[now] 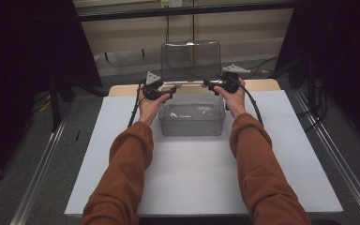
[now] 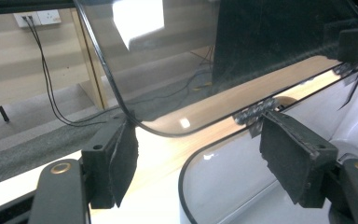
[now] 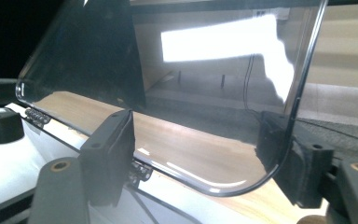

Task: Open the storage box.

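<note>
A clear plastic box [image 1: 192, 117] stands on the white board [image 1: 192, 173], and its clear hinged lid [image 1: 191, 60] is raised upright at the back. My left gripper [image 1: 168, 90] is at the lid's lower left corner and my right gripper [image 1: 211, 84] is at its lower right corner. In the left gripper view the jaws [image 2: 200, 154] stand open around the lid's [image 2: 214, 56] rounded corner, whose edge runs close by one pad [image 2: 123, 154]. In the right gripper view the jaws [image 3: 198, 140] also stand open around the lid's [image 3: 191, 93] corner, whose edge crosses in front of the far pad [image 3: 272, 144].
Something small and pale lies inside the box. A wooden tabletop strip [image 1: 262, 85] shows behind the board. Dark curtains hang on both sides. Cables [image 2: 46, 79] run down the back wall from a socket. Metal rails [image 1: 37, 173] flank the table on the floor.
</note>
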`<state>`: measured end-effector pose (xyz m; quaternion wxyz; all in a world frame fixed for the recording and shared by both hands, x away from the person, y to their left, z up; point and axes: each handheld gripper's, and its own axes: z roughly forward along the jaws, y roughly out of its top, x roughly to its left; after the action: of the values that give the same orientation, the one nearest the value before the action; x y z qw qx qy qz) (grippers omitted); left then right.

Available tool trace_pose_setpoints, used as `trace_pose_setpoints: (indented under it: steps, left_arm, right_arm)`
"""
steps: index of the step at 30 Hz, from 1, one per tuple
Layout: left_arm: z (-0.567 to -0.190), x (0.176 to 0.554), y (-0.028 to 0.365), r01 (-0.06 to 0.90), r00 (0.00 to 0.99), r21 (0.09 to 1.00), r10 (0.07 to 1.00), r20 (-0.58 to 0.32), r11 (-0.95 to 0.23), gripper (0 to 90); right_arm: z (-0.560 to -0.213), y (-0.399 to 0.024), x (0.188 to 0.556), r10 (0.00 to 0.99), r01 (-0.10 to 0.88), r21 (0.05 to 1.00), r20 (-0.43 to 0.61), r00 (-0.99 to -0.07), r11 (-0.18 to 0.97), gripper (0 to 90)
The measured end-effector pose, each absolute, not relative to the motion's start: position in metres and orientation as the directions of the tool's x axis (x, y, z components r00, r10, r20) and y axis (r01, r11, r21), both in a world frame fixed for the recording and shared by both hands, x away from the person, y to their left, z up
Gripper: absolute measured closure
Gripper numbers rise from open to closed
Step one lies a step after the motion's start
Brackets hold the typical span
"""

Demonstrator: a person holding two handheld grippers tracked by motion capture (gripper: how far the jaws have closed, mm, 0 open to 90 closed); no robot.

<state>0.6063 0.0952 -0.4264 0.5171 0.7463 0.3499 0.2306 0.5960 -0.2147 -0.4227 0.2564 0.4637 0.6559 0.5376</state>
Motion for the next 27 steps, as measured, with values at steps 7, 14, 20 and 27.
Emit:
trace_pose_setpoints:
  steps: [7, 14, 20, 27]
  left_arm:
    - [-0.4320, 0.6064, 0.0922, 0.306, 0.652, 0.929, 0.757, -0.044, -0.210, 29.8]
    - [-0.4328, 0.6052, 0.0910, 0.312, 0.665, 0.923, 0.746, -0.043, -0.225, 32.0]
    - [-0.4327, 0.6044, 0.0912, 0.323, 0.659, 0.922, 0.750, -0.055, -0.216, 34.2]
    - [-0.4342, 0.6044, 0.0899, 0.326, 0.662, 0.921, 0.747, -0.062, -0.212, 36.3]
  right_arm:
    - [-0.4275, -0.2197, 0.5964, 0.888, 0.363, 0.930, 0.217, -0.405, -0.062, 22.6]
    - [-0.4287, -0.2176, 0.5974, 0.892, 0.367, 0.927, 0.227, -0.390, -0.075, 21.4]
    - [-0.4288, -0.2174, 0.5977, 0.893, 0.378, 0.921, 0.241, -0.379, -0.088, 20.6]
    - [-0.4311, -0.2178, 0.5984, 0.890, 0.389, 0.913, 0.275, -0.365, -0.123, 20.7]
